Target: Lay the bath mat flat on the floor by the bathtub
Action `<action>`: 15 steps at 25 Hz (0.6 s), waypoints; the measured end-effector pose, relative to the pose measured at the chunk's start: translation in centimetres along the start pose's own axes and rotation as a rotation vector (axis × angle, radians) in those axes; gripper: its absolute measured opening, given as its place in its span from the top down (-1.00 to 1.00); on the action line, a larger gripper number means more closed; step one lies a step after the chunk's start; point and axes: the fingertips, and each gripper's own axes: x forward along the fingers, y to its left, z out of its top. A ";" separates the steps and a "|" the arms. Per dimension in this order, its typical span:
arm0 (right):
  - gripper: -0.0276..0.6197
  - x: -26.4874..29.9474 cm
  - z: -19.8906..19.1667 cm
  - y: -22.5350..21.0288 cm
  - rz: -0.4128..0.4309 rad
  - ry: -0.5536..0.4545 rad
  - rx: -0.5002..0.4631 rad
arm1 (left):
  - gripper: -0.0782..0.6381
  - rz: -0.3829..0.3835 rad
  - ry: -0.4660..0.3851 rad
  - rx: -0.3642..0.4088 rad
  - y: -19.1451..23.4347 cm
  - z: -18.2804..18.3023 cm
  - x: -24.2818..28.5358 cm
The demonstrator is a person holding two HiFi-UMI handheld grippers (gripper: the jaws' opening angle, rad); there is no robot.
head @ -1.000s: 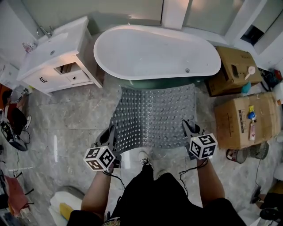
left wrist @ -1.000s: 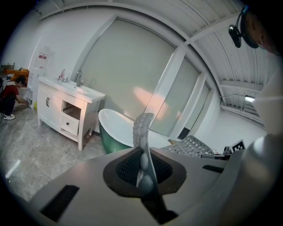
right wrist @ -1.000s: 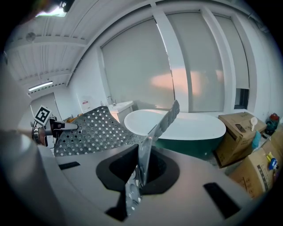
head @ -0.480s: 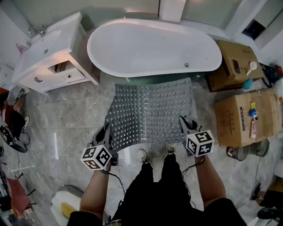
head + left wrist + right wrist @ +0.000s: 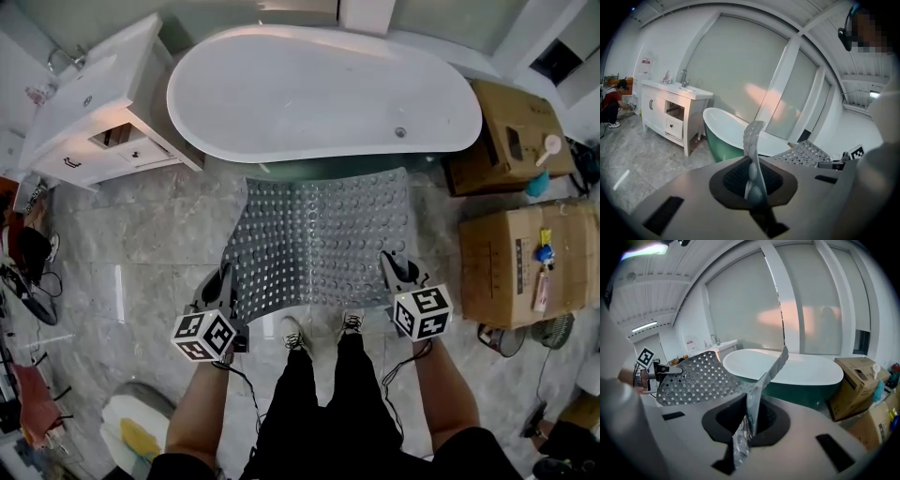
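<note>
**Mat gripped at both near corners, not yet down**

The grey, translucent, studded rubber bath mat (image 5: 323,239) is held spread beside the white oval bathtub (image 5: 319,94); the left gripper (image 5: 223,283) and right gripper (image 5: 389,269) each clamp a near corner; uneven lowering could fold or skew the far edge against the tub.

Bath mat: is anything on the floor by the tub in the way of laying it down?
Nothing visible does. The bath mat hangs just before the bathtub; the cardboard boxes sit clear to its right. What lies beneath it is hidden.
</note>
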 end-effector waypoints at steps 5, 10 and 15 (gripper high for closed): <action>0.82 2.7 -2.7 -3.8 0.000 0.017 -0.021 | 0.70 0.026 0.015 -0.001 -0.4 -3.3 4.0; 0.82 6.2 -5.8 -6.0 0.005 0.034 -0.025 | 0.70 0.040 0.023 0.006 0.7 -6.4 7.5; 0.82 10.1 -9.8 -7.4 0.010 0.043 -0.031 | 0.70 0.056 0.029 0.016 2.9 -10.5 11.6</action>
